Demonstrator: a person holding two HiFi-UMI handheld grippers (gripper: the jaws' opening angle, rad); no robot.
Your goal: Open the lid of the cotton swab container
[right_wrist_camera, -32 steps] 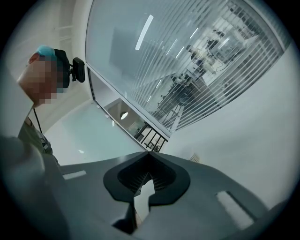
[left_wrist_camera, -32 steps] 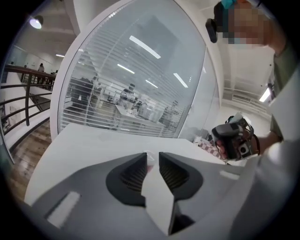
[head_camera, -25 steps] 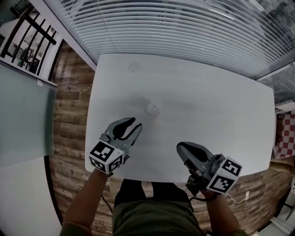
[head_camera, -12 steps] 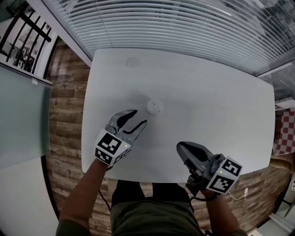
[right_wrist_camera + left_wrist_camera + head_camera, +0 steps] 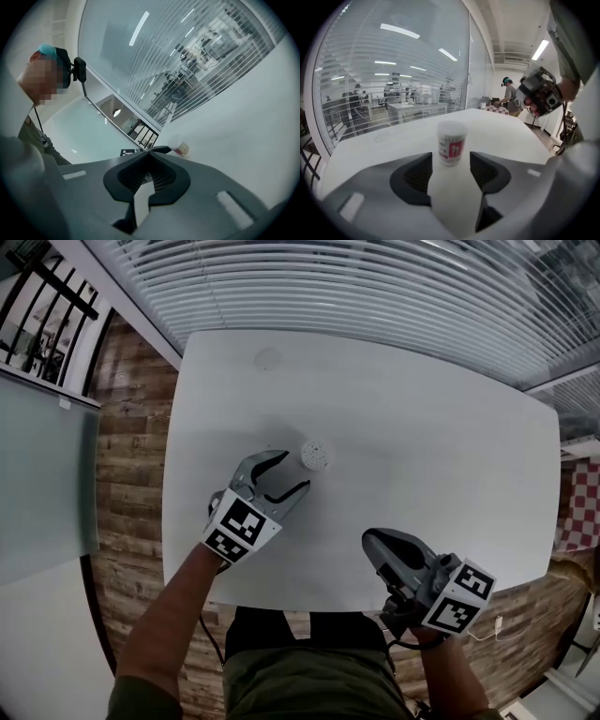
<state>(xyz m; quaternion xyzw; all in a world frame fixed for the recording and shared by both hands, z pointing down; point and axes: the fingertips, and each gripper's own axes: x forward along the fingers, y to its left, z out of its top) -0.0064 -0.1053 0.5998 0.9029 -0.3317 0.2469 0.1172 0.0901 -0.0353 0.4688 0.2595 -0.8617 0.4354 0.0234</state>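
The cotton swab container (image 5: 314, 455) is a small round white tub with a lid and a pink label (image 5: 451, 143); it stands upright near the middle of the white table (image 5: 422, 427). My left gripper (image 5: 292, 475) is just short of it, jaws opening wide, the tub a little ahead of the fingertips and not touched. In the left gripper view the container sits centred beyond the two dark pads (image 5: 417, 176). My right gripper (image 5: 371, 545) hovers near the table's front edge, shut and empty; its view shows the tub (image 5: 180, 149) small in the distance.
The table's front edge (image 5: 309, 606) runs close to the person's body. A glass wall with blinds (image 5: 375, 287) backs the far side. Wooden floor (image 5: 127, 427) lies to the left. A faint round mark (image 5: 268, 359) shows at the far left of the tabletop.
My left gripper has moved forward toward the container and its jaws have spread from nearly closed to wide. The right gripper has stayed in place.
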